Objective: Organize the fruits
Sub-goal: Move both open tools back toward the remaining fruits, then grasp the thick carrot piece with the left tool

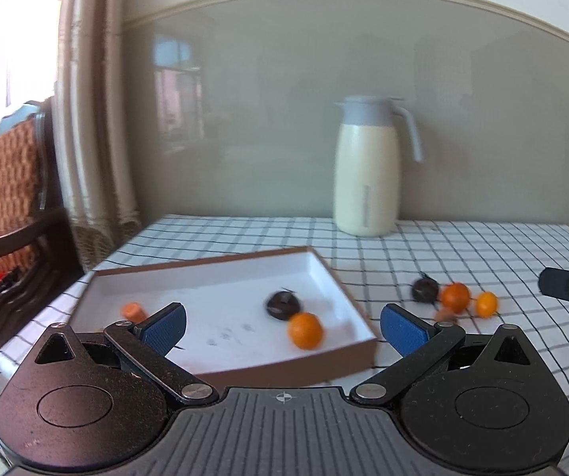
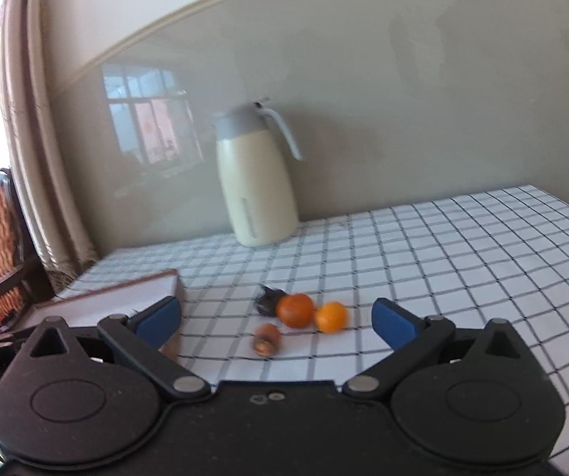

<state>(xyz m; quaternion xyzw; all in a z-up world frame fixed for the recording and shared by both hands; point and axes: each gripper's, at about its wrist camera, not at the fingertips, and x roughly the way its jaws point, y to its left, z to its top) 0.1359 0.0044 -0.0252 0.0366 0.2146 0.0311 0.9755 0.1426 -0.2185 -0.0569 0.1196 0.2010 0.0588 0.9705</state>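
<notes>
Both tongs, left [image 1: 283,327] and right [image 2: 276,323], gape wide and empty above the checked bench [image 2: 443,246]. Inside the tray [image 1: 344,277] lie an orange [image 1: 305,330], a dark fruit [image 1: 282,305] and a carrot piece [image 1: 133,311]. Right of the tray, four more fruits [image 2: 294,309] cluster loose. Behind it stands a cream jug [image 1: 366,174].

The tablecloth [image 2: 423,246] is checked woven cloth, matt; the tray [image 1: 336,277] looks like cardboard, brown outside, smooth white inside; the jug [image 1: 366,170] is glossy cream with grey plastic lid
</notes>
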